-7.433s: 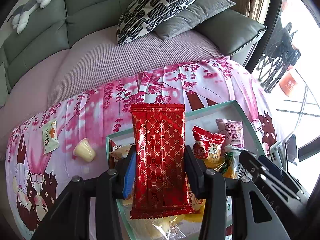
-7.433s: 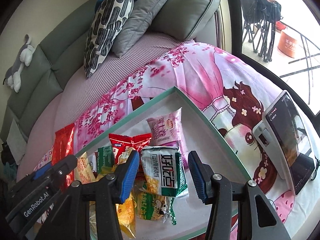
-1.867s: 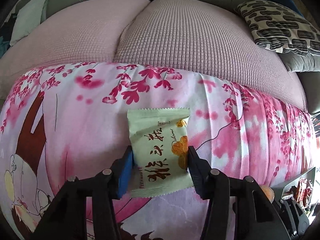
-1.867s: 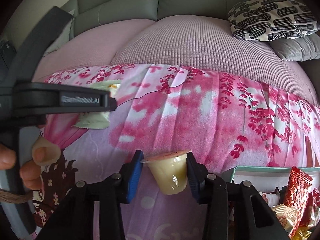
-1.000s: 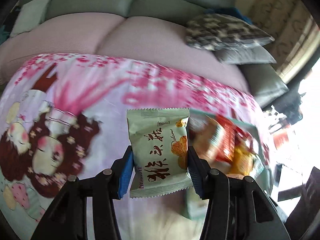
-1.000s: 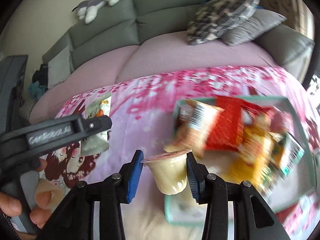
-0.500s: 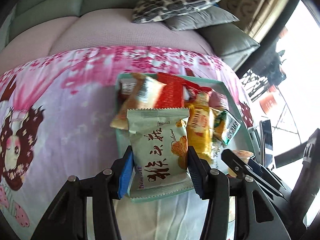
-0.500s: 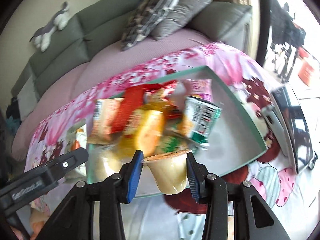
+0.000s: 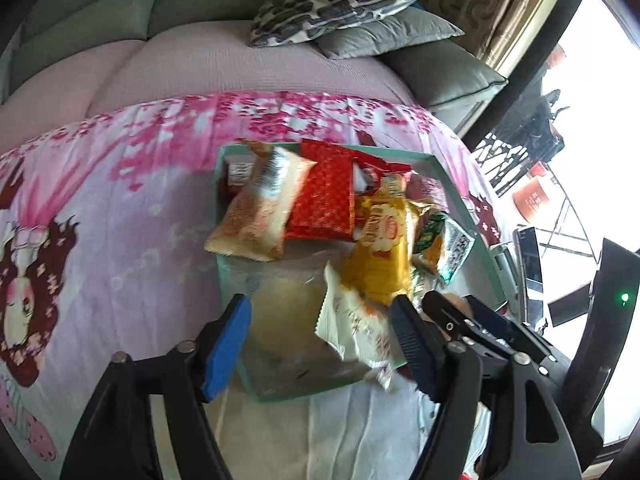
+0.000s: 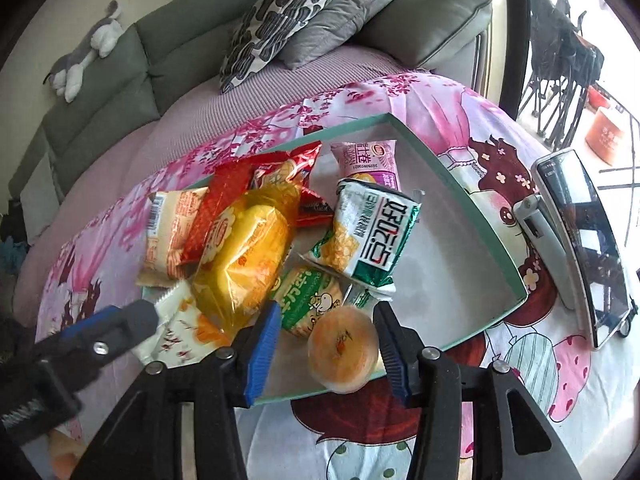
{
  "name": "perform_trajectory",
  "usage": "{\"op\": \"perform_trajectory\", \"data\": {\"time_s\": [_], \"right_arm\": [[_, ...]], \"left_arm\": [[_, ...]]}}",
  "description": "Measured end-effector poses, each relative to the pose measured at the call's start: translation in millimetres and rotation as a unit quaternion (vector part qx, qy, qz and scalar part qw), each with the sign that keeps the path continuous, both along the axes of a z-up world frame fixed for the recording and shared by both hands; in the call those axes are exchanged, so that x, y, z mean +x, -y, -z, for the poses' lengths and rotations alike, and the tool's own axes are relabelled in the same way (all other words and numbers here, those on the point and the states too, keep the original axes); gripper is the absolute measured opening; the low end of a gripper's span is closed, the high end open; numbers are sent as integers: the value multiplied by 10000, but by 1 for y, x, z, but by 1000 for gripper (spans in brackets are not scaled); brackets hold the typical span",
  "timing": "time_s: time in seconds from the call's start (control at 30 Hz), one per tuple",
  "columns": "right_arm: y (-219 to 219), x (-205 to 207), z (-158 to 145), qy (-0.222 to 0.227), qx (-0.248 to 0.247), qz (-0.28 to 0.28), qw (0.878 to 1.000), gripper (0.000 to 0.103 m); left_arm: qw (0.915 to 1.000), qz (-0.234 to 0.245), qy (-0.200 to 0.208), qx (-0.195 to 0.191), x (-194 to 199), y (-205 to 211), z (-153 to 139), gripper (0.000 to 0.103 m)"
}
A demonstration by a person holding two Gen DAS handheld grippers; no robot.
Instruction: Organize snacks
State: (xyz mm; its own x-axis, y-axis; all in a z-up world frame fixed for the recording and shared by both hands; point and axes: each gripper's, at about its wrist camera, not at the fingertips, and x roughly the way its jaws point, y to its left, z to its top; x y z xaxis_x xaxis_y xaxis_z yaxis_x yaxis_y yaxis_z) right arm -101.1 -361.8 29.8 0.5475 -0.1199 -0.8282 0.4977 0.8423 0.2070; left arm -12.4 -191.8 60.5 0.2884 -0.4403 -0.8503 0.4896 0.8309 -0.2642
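sofa [image 10: 160,60]: grey, far side, cushions and a plush toy on it (not part of the job)
cloth [image 9: 120,216]: pink printed cover, no loose snacks seen on the parts in view
tray [image 10: 460,196]: teal rim, middle of the cloth, right half of the floor bare, packets piled on the left half
packets: yellow bag [image 10: 240,256], red packet [image 9: 324,196], green-white packet [image 10: 372,236] and others, all inside the tray
pale packet [image 9: 352,324]: at the near-left corner of the tray, tilted, looks mid-drop
jelly cup [image 10: 344,350]: on its side over the near rim of the tray
left gripper [image 9: 320,344]: jaws opening, wide, pale packet between them, clear of the left pad
right gripper [image 10: 328,354]: jaws opening, cup between, pads look off it
progress: nearly done, judging by the cloth; left to do is confirm both items settle inside the tray
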Motion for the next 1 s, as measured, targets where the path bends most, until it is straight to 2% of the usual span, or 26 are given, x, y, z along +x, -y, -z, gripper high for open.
{"op": "perform_trajectory", "data": {"time_s": [0.03, 0.13, 0.33, 0.53, 1.0], "right_arm": [[-2, -1, -1, 14, -3, -22, 10000, 64], [-10, -3, -3, 18, -132, -120, 9998, 78], [-29, -4, -2, 0, -210, -342, 9992, 95], [-41, -8, -4, 51, -254, -489, 9985, 103], [-60, -13, -6, 20, -374, -620, 9974, 103]], "left_arm": [[9999, -77, 14, 91, -1, -5, 2, 83], [9979, -439, 109, 458, -2, -23, 8, 84], [9875, -1080, 233, 1128, -4, -61, 24, 84], [9795, -1465, 167, 1375, -7, -87, 33, 84], [9741, -1586, -101, 1606, -17, -97, 45, 84]]}}
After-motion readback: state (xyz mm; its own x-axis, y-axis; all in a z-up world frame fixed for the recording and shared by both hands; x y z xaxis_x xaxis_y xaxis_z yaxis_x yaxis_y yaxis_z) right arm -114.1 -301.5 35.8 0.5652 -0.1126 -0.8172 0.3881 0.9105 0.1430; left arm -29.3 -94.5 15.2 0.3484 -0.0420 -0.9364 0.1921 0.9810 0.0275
